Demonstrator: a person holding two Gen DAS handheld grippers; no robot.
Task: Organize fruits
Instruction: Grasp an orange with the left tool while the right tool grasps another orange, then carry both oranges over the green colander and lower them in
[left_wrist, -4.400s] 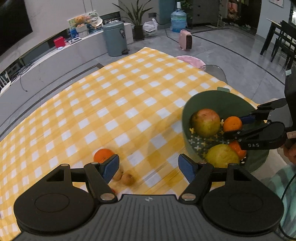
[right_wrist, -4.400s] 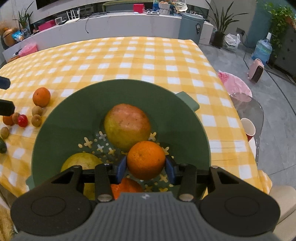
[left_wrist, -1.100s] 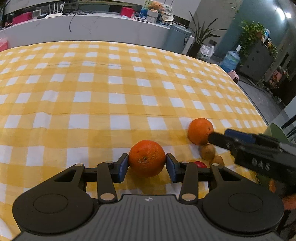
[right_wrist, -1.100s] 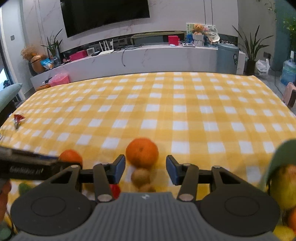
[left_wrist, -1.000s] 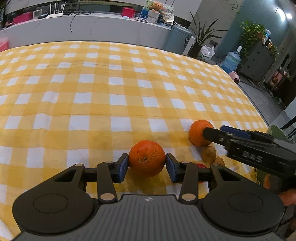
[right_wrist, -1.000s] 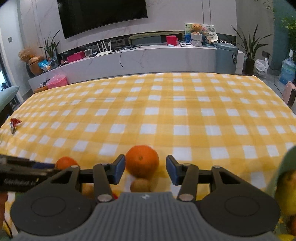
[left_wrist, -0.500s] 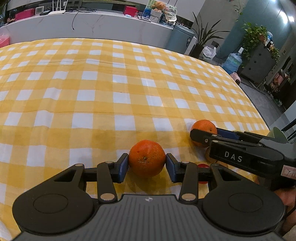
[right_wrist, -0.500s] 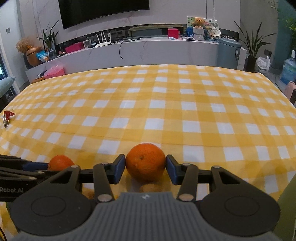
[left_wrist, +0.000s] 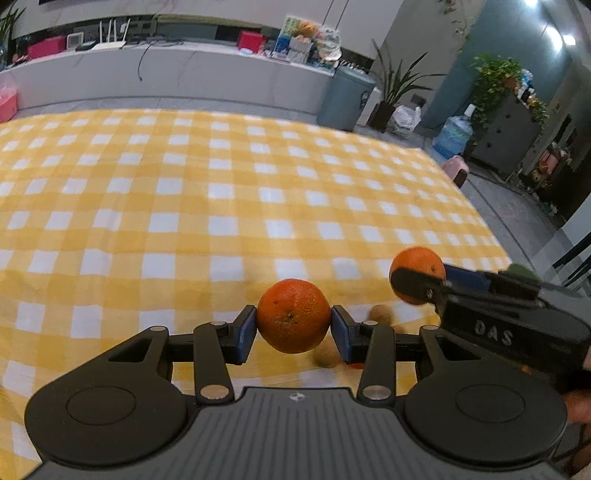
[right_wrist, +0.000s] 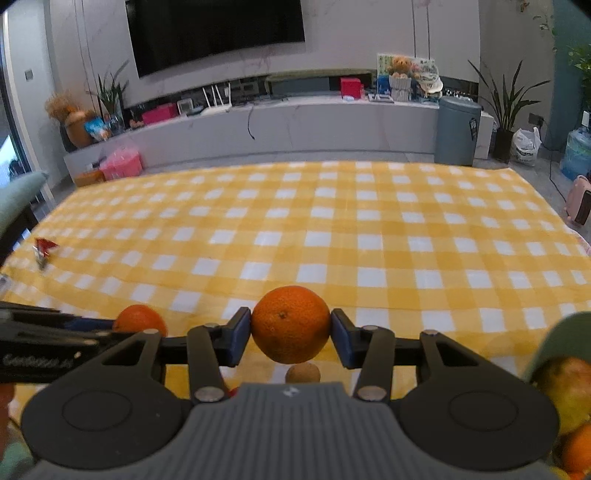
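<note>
My left gripper (left_wrist: 293, 329) is shut on an orange (left_wrist: 293, 315) and holds it above the yellow checked tablecloth (left_wrist: 221, 206). My right gripper (right_wrist: 290, 338) is shut on a second orange (right_wrist: 290, 324), also lifted off the cloth. That second orange (left_wrist: 417, 267) shows in the left wrist view, at the tip of the right gripper. The left gripper's orange (right_wrist: 139, 320) shows at the left of the right wrist view. The green bowl's rim (right_wrist: 557, 338) is at the right edge, with a yellow-red fruit (right_wrist: 567, 391) and an orange (right_wrist: 580, 452) inside.
Small brown fruits (right_wrist: 303, 373) (left_wrist: 380, 313) lie on the cloth under the grippers. A red clip (right_wrist: 43, 246) lies near the cloth's left edge. A grey bin (right_wrist: 457, 131) and a low white cabinet (right_wrist: 258, 129) stand beyond the table.
My right gripper has shut on the orange from the cloth and lifted it. My left gripper has lifted its orange too. Both views have tilted upward.
</note>
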